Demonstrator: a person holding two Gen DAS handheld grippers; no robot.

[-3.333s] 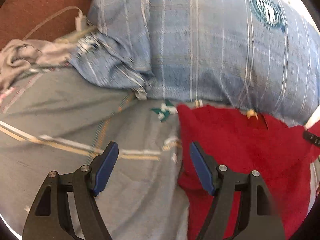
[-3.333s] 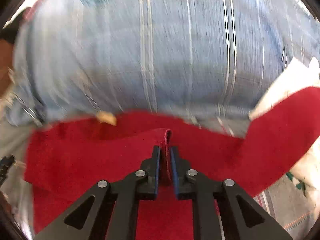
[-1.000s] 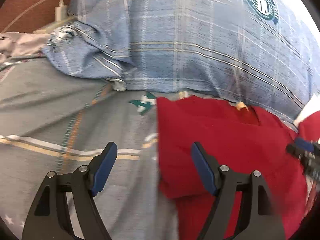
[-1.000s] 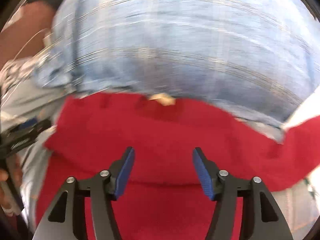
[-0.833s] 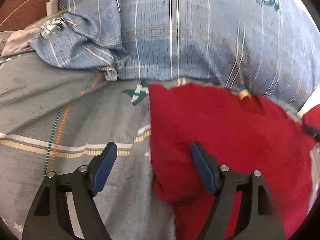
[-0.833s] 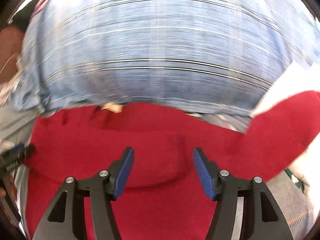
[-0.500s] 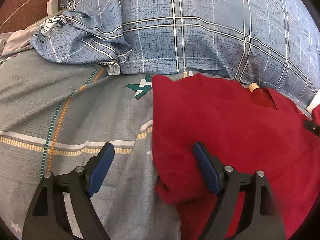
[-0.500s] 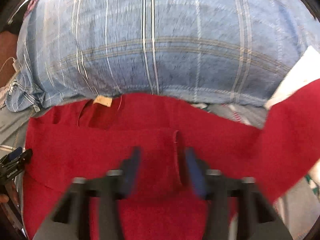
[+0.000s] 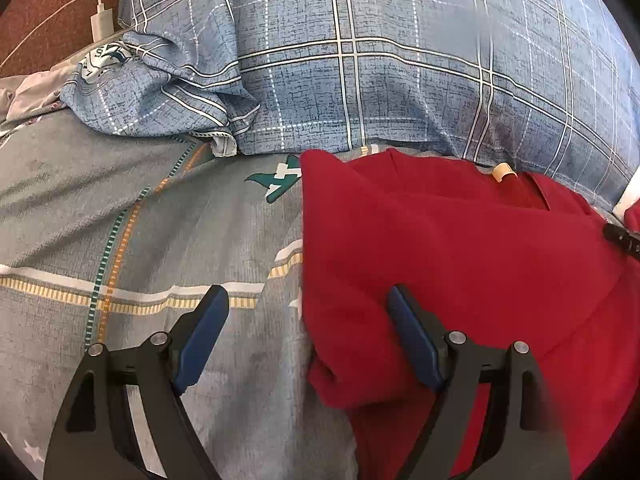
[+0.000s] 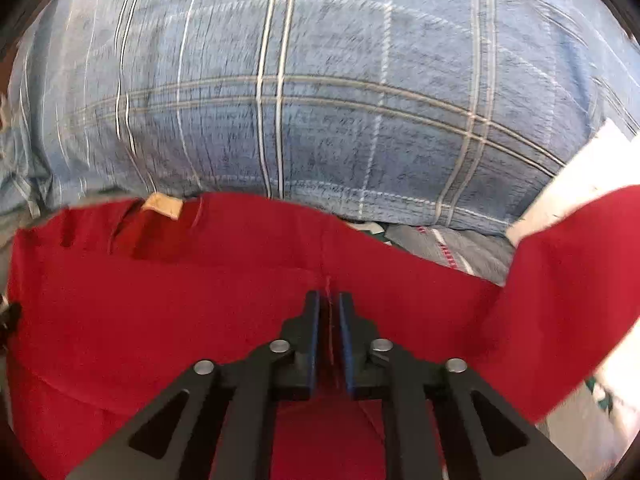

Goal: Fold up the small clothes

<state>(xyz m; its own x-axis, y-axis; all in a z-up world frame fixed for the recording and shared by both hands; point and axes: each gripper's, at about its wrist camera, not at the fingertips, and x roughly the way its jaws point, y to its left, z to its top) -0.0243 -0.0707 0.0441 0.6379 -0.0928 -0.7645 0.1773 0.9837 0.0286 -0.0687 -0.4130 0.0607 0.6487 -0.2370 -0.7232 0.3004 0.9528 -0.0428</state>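
A small red garment [image 9: 460, 248] lies spread on a grey patterned bedsheet [image 9: 120, 208], its collar with a tan label [image 9: 503, 171] toward the pillow. My left gripper [image 9: 308, 312] stands open, straddling the garment's folded left edge; its right finger rests over the red cloth, its left over the sheet. In the right wrist view the red garment [image 10: 160, 304] fills the lower half, and my right gripper [image 10: 329, 304] is shut on a pinched ridge of that cloth near a folded-in sleeve end. The other red sleeve [image 10: 568, 280] stretches out to the right.
A big blue plaid pillow [image 9: 400, 60] lies just behind the garment, with a crumpled plaid pillowcase corner [image 9: 160, 92] at its left. A white charger and cable [image 9: 98, 20] sit at the far left on a brown surface. Something white [image 10: 576, 160] shows at the right.
My right gripper went from wide open to shut on a fold of the red cloth after shifting sideways over it. The left gripper sank slightly and stayed open.
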